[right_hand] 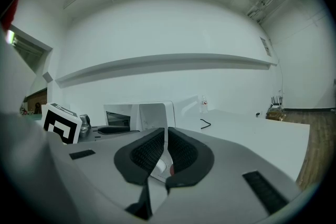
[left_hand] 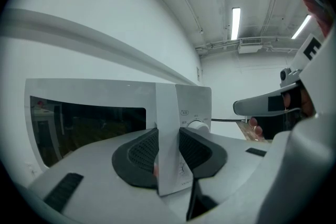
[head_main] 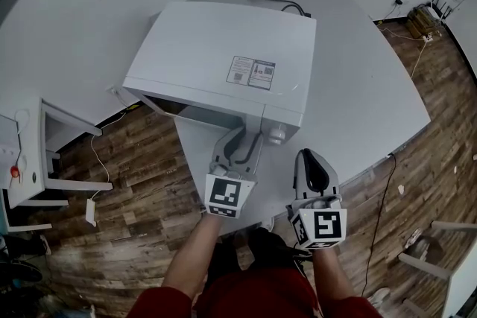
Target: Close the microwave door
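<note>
Microwave door faces the person, on the microwave that stands at the left side of the white surface. The left hand-held gripper pinches the door's right edge. The right hand-held gripper hangs just right of it, jaws pressed together, empty.

microwave label print illegible, person cropped below
</note>
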